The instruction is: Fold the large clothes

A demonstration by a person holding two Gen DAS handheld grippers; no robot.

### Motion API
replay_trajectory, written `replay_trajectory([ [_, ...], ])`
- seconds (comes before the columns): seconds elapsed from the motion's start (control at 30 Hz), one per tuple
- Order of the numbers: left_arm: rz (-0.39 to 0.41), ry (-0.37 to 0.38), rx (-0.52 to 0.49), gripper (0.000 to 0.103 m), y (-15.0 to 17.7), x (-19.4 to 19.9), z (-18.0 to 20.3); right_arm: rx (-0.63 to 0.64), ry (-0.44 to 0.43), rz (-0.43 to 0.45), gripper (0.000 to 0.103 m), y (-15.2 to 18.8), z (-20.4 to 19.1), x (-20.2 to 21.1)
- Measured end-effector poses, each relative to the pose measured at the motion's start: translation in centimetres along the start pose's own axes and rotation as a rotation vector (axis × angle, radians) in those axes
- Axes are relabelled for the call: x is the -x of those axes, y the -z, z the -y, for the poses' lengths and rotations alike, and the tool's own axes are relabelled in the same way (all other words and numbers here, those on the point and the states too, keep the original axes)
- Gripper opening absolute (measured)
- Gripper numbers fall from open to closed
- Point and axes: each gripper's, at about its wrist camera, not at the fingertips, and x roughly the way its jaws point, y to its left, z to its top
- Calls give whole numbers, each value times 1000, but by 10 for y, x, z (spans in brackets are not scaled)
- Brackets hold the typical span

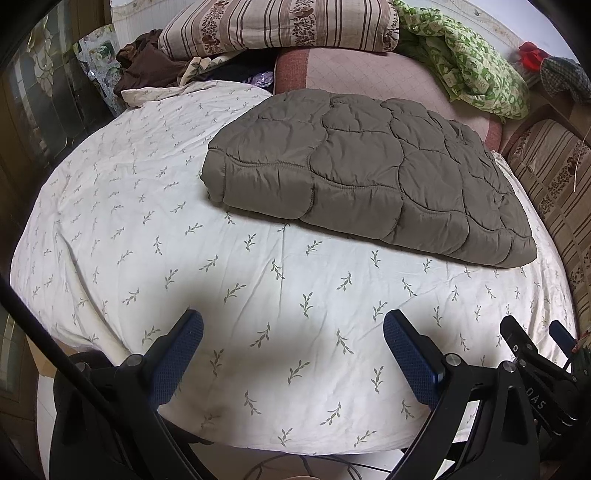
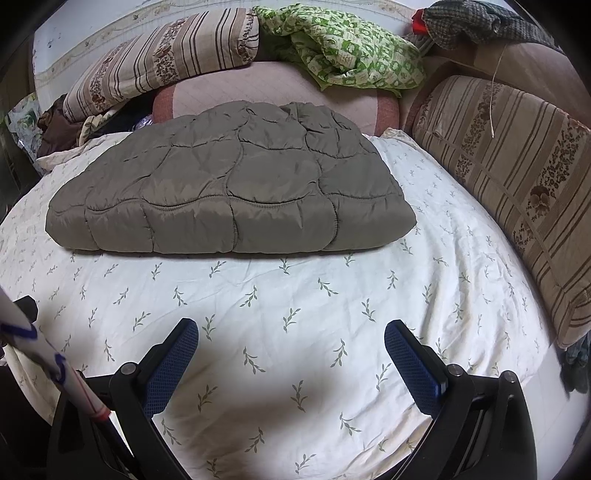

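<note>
While both tools hang over the near edge of the bed, the puffy grey-brown quilted garment [image 1: 369, 177] lies folded into a thick, roughly rectangular bundle on the white bedsheet printed with small green leaf sprigs [image 1: 147, 229], well apart from either tool and toward the far side of the mattress. The left gripper [image 1: 293, 354] stands with its two blue-padded fingers [image 1: 177, 358] spread wide and nothing between them, only bare sheet showing in the gap; the right gripper [image 2: 291, 363] is the same, its textured blue pads [image 2: 413, 369] wide apart and holding nothing. From the left wrist view the black frame of the right tool shows at the lower right edge, so the two sit side by side. The garment's stitched seams curve across its top in rounded panels (its near edge looks thick and doubled over, though I cannot tell how many layers lie beneath). Behind it sits a pink quilted cushion [image 1: 369, 70], touching or just beside the bundle's far edge. On top of that lie a beige pillow with brown stripes and floral bands [image 1: 280, 26] and a crumpled green-and-white patterned cloth [image 1: 476, 70]. A dark brown bundle of fabric [image 1: 147, 66] rests at the far left corner, and a long striped brown bolster [image 2: 509, 177] runs along the bed's right side.
</note>
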Motion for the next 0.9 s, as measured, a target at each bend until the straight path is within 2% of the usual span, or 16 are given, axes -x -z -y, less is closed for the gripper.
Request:
replay_trajectory([
  [0.3,41,-7,-12,98,1,9,3,-18,-7,27,102,-1,2,8],
  [0.9,42,13,7,98,1,13,-2,-7,-2,44,102,-1,-1,17],
])
